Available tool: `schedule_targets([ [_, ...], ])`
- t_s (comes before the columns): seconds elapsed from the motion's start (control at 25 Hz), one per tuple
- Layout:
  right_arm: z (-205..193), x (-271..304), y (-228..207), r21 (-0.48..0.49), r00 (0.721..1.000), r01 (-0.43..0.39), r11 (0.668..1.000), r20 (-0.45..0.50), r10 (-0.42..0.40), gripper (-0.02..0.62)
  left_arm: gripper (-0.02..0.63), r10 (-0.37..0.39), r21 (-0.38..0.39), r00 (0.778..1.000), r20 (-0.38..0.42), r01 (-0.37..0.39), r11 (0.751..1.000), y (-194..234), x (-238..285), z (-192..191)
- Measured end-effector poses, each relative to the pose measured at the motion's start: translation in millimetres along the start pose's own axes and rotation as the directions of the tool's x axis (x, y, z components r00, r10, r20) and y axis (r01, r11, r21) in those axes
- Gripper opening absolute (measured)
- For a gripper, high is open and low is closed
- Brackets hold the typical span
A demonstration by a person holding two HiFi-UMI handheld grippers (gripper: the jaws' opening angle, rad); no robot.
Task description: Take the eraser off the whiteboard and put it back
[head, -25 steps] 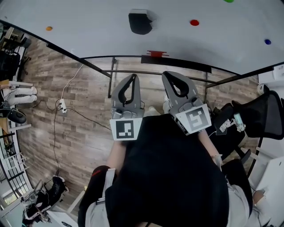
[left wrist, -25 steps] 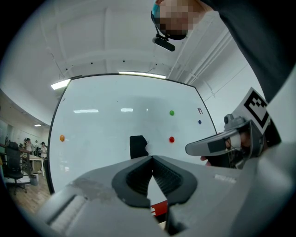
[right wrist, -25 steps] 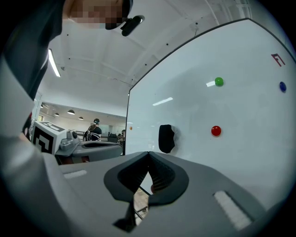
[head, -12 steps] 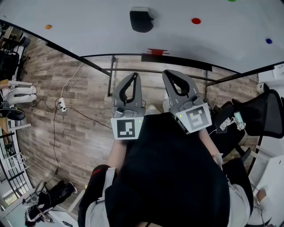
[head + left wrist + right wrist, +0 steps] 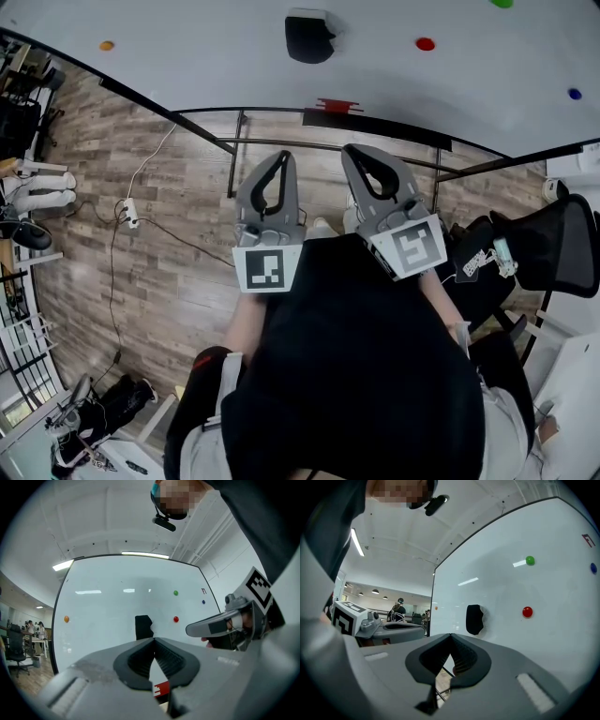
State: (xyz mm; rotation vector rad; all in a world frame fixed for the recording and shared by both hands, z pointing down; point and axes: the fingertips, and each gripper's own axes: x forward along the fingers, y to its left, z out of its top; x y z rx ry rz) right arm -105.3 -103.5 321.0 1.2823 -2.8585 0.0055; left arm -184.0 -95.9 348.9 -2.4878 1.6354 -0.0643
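White whiteboard (image 5: 206,56) fills the top of the head view, and the black eraser (image 5: 309,37) sticks to it near the upper edge, with a red magnet (image 5: 425,43) off to its right and an orange magnet (image 5: 107,45) far to its left. Below the board, over the wooden floor (image 5: 178,234), the left gripper (image 5: 279,161) and right gripper (image 5: 359,157) sit side by side, both aimed toward the board and well short of the eraser. In the left gripper view the jaws are pressed together tip to tip with nothing between them; the eraser (image 5: 143,627) shows on the board just above the tips, and a green magnet (image 5: 175,592) sits higher to the right. In the right gripper view the jaws likewise meet at their tips and pinch nothing, while the eraser (image 5: 474,619) hangs on the board beyond them, apart from both claws.
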Motion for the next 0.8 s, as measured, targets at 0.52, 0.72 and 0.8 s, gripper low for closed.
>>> schedule_targets([
  [0.52, 3.5, 7.3, 0.5, 0.004, 1.000, -0.017, 1.000, 0.024, 0.017, 0.000, 0.002, 0.007, 0.001, 1.000, 0.001, -0.007, 1.000, 5.8, 3.3, 0.2],
  [0.72, 0.5, 7.5, -0.5, 0.016, 1.000, -0.016, 1.000, 0.011, 0.016, 0.000, 0.003, -0.002, 0.011, 1.000, 0.009, 0.002, 1.000, 5.1, 6.1, 2.7],
  [0.8, -0.4, 8.4, -2.2, 0.017, 1.000, -0.010, 1.000, -0.005, 0.010, 0.000, 0.003, -0.004, 0.009, 1.000, 0.004, 0.004, 1.000, 5.6, 7.2, 1.9],
])
